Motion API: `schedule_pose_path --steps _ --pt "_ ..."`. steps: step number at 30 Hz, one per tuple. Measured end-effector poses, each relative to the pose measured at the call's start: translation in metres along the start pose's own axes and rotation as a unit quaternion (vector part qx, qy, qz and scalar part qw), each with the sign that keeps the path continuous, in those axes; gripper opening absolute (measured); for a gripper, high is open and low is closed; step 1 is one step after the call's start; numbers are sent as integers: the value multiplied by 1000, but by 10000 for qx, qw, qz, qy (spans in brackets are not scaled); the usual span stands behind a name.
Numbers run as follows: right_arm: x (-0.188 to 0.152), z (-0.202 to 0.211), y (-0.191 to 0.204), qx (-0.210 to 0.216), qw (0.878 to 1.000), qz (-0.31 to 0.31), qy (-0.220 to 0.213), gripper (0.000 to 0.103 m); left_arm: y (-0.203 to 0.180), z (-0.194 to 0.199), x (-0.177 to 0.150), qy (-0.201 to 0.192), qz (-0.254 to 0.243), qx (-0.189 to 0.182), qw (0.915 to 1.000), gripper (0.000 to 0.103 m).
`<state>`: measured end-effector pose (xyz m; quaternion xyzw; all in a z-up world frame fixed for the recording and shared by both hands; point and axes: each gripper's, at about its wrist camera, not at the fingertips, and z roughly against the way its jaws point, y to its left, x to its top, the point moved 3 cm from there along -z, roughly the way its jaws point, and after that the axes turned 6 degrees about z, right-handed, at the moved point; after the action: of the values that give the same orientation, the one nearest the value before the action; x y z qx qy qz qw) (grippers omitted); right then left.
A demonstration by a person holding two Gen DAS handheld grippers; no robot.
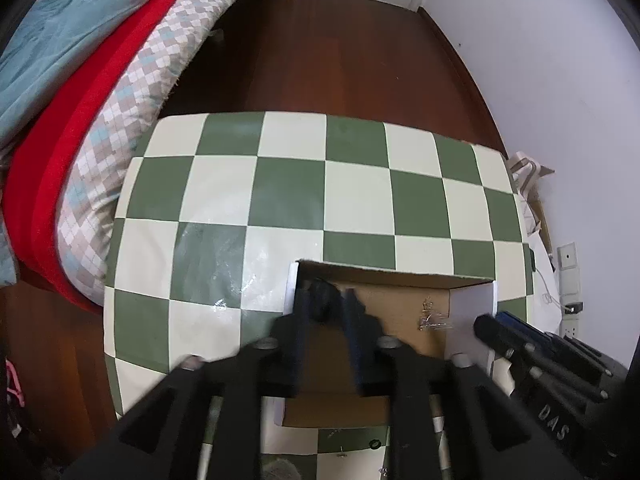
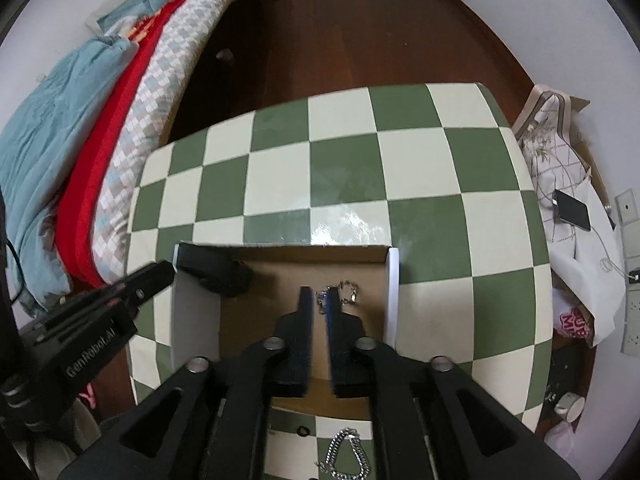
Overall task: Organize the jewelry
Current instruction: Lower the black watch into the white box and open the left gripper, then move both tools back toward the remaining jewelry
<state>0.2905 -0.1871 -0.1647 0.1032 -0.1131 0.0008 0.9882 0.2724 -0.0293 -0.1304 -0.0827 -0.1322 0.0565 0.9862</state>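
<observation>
An open cardboard box (image 1: 472,300) (image 2: 392,280) sits on the green-and-white checkered table (image 1: 280,184) (image 2: 360,152). My left gripper (image 1: 326,300) reaches into the box's left corner, its fingers around a dark lump (image 1: 322,298) that also shows in the right wrist view (image 2: 224,276). My right gripper (image 2: 319,294) is inside the box with a narrow gap between its fingers, its tips at a thin silver chain (image 2: 346,290) that lies on the box floor (image 1: 434,318). A thick silver chain bracelet (image 2: 346,456) and a small black ring (image 2: 303,431) lie on the table in front of the box.
A bed with red, blue and checked bedding (image 1: 80,100) (image 2: 100,140) runs along the table's left. A bag and a phone (image 2: 572,210) sit at the right by the white wall. Dark wooden floor (image 1: 340,52) lies beyond the table.
</observation>
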Motion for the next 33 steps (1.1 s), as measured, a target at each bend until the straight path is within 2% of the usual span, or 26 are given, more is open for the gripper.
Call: schedule_pose_path --steps 1,2,3,6,8,9,11,15,24,28,33 --pt "-2 1 -1 -43 10000 -2 -15 40 1 3 0 -49 -5 10 10000 57" --pt "-3 3 -1 -72 10000 -8 -32 46 2 6 1 -107 -4 40 9999 83" --pt "-4 5 -1 -110 9999 0 -51 51 3 9 1 -183 -17 64 9998 91" --pt "-9 10 -1 -313 9995 65 -66 54 5 17 -1 -301 -63 194 9993 94" --pt "-15 11 -1 -526 9985 149 -60 70 9 24 -3 -476 -85 349 9982 101" --pt "-17 12 0 -681 9974 220 -68 83 11 26 -5 -579 -119 433 9973 102" --pt "-24 12 2 -967 9947 349 -57 95 15 31 -10 -776 -180 623 9949 102" --pt "-39 9 6 -1230 9912 478 -77 102 20 37 -22 -1036 -289 862 9905 102" --pt "-65 21 15 -1447 9879 425 -365 103 30 54 -49 -1377 -378 1085 9838 102" --pt "-75 41 21 -1510 9856 430 -625 103 34 71 -62 -1501 -333 1038 9826 102" --pt "-91 75 29 -1541 9818 412 -1032 103 36 105 -81 -1835 -325 1065 9767 102"
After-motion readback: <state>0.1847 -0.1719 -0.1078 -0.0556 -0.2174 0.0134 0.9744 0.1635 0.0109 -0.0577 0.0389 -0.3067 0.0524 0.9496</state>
